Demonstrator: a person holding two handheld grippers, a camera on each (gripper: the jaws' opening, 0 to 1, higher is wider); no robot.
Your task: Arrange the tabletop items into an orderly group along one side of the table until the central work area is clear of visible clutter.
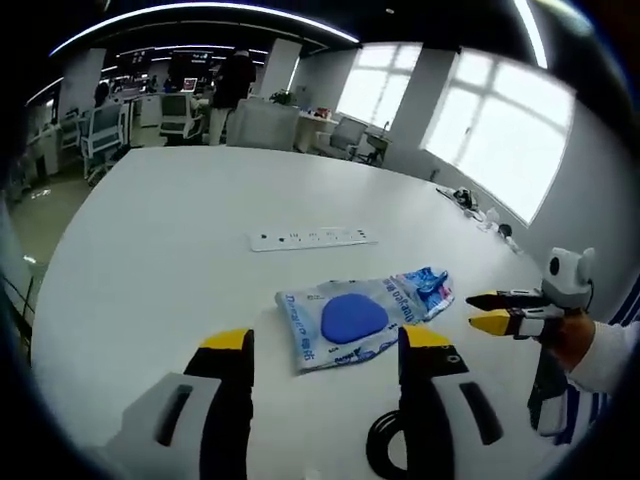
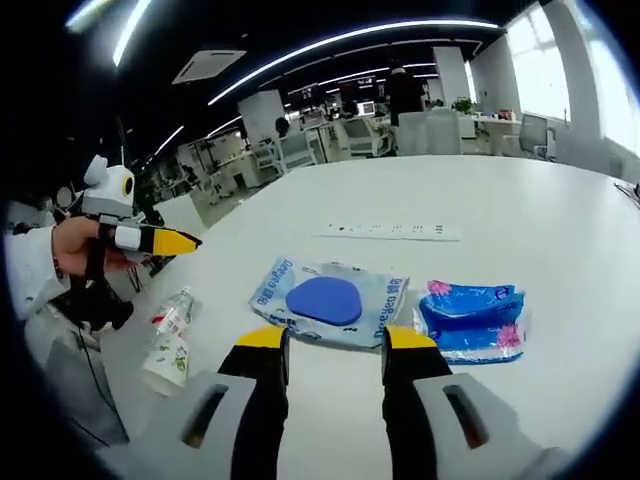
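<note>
A clear plastic pack with a blue disc inside (image 1: 335, 320) lies flat on the white table (image 1: 170, 250), just beyond my left gripper (image 1: 327, 342), which is open and holds nothing. A crumpled blue packet (image 1: 425, 285) touches the pack's right end. My right gripper (image 1: 485, 310) comes in from the right, level with that packet. In the right gripper view, my right gripper (image 2: 337, 342) is open and empty, just short of the disc pack (image 2: 325, 300), with the blue packet (image 2: 475, 320) to its right. My left gripper (image 2: 185, 241) hovers at the left, held by a hand.
A white power strip (image 1: 312, 238) (image 2: 390, 232) lies farther out on the table. A small clear bottle (image 2: 170, 345) lies on its side near the table's left edge. A black cable (image 1: 385, 445) coils by my left gripper's right jaw. Desks, chairs and people stand far behind.
</note>
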